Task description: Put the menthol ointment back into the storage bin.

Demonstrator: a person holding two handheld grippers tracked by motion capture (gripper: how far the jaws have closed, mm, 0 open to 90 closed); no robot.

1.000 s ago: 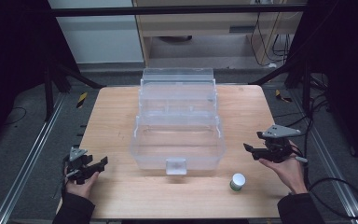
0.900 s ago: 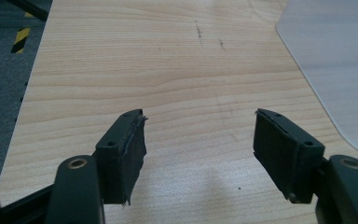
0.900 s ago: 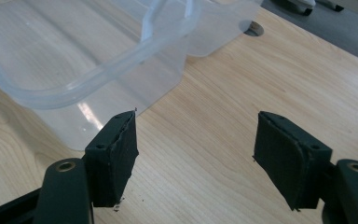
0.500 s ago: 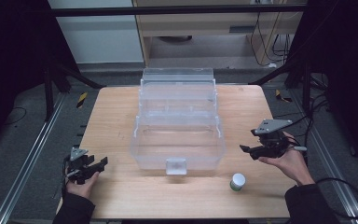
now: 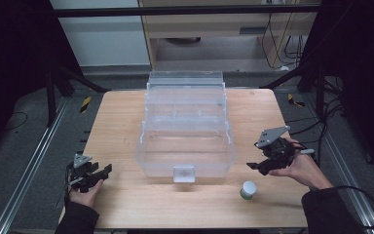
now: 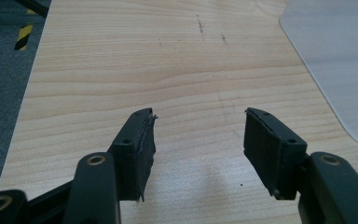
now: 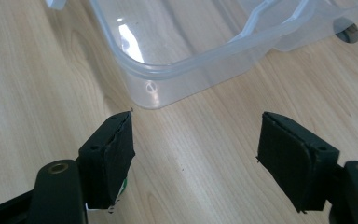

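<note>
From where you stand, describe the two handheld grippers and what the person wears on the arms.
Each is a black two-jaw tool. The left gripper and the right gripper each carry a grey three-cornered plate on top. Their flat black pads have slightly frayed edges, and round brass-coloured rivets show at the jaw pivots. A dark cable trails from the right one. The person's sleeves are dark, and the hands look bare.

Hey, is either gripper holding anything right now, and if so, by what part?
Nothing is held. The left gripper and the right gripper both show open jaws over bare table.
</note>
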